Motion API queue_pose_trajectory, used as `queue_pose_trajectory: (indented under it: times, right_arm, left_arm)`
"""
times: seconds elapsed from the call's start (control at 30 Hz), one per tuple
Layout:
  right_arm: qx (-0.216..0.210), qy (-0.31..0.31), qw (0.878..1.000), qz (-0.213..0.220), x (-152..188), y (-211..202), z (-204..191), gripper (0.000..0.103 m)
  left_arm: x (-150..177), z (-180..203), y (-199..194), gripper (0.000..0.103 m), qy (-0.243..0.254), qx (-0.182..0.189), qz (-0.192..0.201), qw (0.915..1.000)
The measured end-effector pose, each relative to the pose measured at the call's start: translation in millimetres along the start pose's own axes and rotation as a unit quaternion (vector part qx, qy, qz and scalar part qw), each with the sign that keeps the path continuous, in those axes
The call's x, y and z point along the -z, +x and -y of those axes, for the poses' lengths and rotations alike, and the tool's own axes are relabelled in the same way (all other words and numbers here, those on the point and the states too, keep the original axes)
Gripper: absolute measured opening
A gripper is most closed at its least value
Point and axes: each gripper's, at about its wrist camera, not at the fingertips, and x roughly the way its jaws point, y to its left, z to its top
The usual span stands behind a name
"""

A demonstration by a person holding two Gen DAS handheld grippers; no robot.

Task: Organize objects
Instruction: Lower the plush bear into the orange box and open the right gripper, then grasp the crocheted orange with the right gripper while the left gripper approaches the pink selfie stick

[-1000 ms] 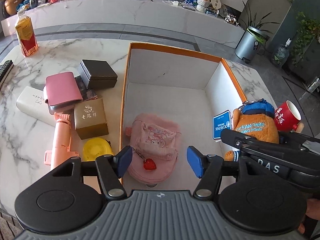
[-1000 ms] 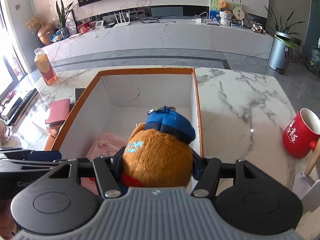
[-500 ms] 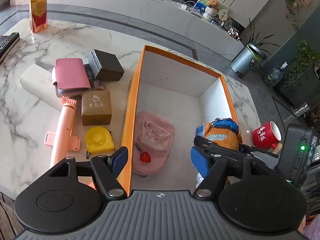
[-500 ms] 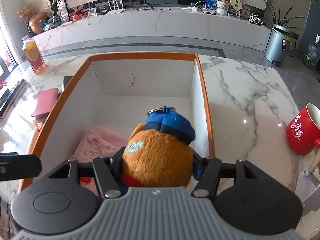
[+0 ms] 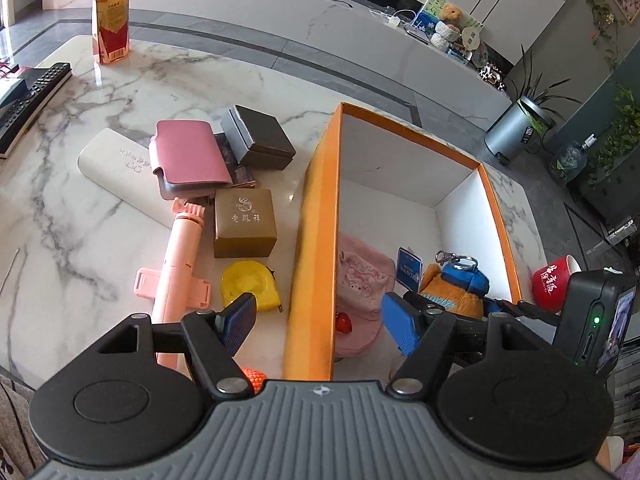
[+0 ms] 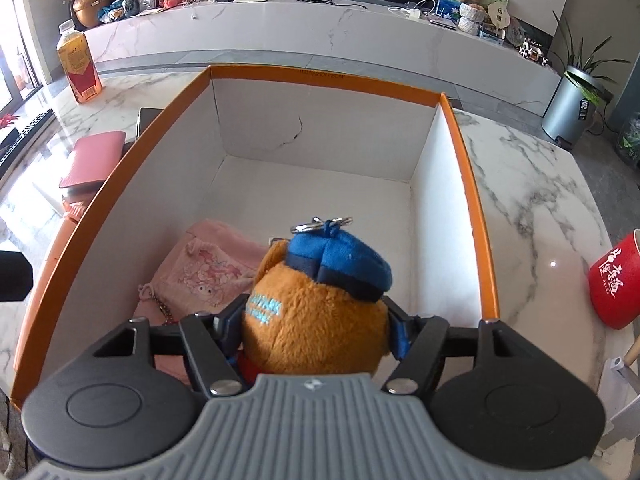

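An orange-rimmed white box (image 5: 316, 200) (image 6: 320, 74) stands on the marble table. Inside it lie a pink pouch (image 5: 360, 272) (image 6: 208, 264) and, beside it, a brown plush bear (image 5: 452, 296) (image 6: 316, 320) with a blue cap. My right gripper (image 6: 316, 328) (image 5: 454, 300) is low in the box around the bear. Its jaws are opening, though both pads still touch the fur. My left gripper (image 5: 320, 320) is open and holds nothing, straddling the box's left wall. Left of the box lie a yellow tape measure (image 5: 248, 284), a gold box (image 5: 245, 222) and a pink selfie stick (image 5: 180, 256).
Further left are a pink wallet (image 5: 188, 156), a dark box (image 5: 260, 136) and a white case (image 5: 116, 168). A tea bottle (image 5: 111, 28) and a remote (image 5: 32, 100) sit at the far left. A red mug (image 6: 616, 284) stands right of the box.
My left gripper slid left from over the box's inside to over its left wall and spread wider. My right gripper sank with the bear into the box and its jaws widened slightly.
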Motion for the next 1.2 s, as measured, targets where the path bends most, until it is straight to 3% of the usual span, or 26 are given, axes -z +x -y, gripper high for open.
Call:
queue_pose_trajectory:
  times: [0.27, 0.47, 0.57, 0.7, 0.87, 0.93, 1.2]
  right_arm:
    - [0.004, 0.009, 1.000, 0.005, -1, -5, -1, 0.071]
    - [-0.018, 0.026, 0.999, 0.027, -6, -26, -2, 0.075]
    - [-0.034, 0.032, 0.998, 0.046, -7, -39, -6, 0.080]
    - [-0.045, 0.026, 0.996, 0.066, -8, -54, -16, 0.086]
    - [-0.055, 0.020, 0.994, 0.088, -7, -71, -32, 0.091]
    - [-0.063, 0.018, 0.993, 0.101, -4, -79, -38, 0.096]
    - [-0.114, -0.037, 0.982, 0.147, 23, -110, -74, 0.097]
  left_arm:
    - [0, -8, -4, 0.082, -0.001, 0.005, 0.001, 1.0000]
    - [0, -12, -8, 0.082, -0.001, 0.003, 0.003, 1.0000]
    - [3, -8, -10, 0.082, 0.042, -0.015, -0.004, 0.9990]
    - [11, -7, -21, 0.082, 0.089, -0.044, 0.014, 0.9950]
    - [13, -23, -39, 0.086, 0.090, -0.022, 0.048, 0.9945]
    - [14, -30, -46, 0.086, 0.090, -0.028, 0.062, 0.9936]
    - [24, -72, -46, 0.086, 0.089, -0.059, 0.070, 0.9917]
